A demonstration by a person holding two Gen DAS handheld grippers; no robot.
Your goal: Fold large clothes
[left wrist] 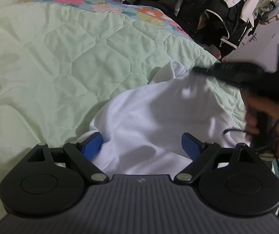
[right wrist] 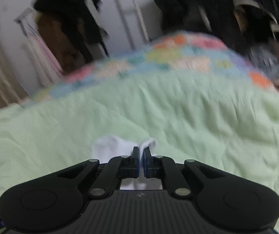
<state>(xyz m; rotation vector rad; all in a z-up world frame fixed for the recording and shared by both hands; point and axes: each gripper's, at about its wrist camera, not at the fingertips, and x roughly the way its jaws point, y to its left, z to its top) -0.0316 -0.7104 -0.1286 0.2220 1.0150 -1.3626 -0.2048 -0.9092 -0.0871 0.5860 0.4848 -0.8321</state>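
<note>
1. A pale green quilt (left wrist: 65,62) with stitched hexagons covers the bed and fills most of both views; a floral border (left wrist: 108,4) runs along its far edge.
2. Dark and light clothes hang on a rack (left wrist: 217,15) beyond the bed's far right corner, partly blurred in the right wrist view.
3. The white garment (left wrist: 158,115) lies bunched on the quilt near the bed's right side, its near part spreading between the left tool's fingers and its far edge lifted toward the other tool.
4. The left gripper (left wrist: 141,145) sits low over the near part of the garment with its blue pads (left wrist: 92,145) spread wide, fabric lying between them but not clamped.
5. The right gripper (right wrist: 141,156) has its jaws pressed together on a small fold of the white garment (right wrist: 116,150), which pokes out on both sides of the tips above the quilt (right wrist: 178,117).
6. In the left wrist view this tool appears as a dark blur, held by the person's right hand (left wrist: 266,124) just beside the bed's edge.
</note>
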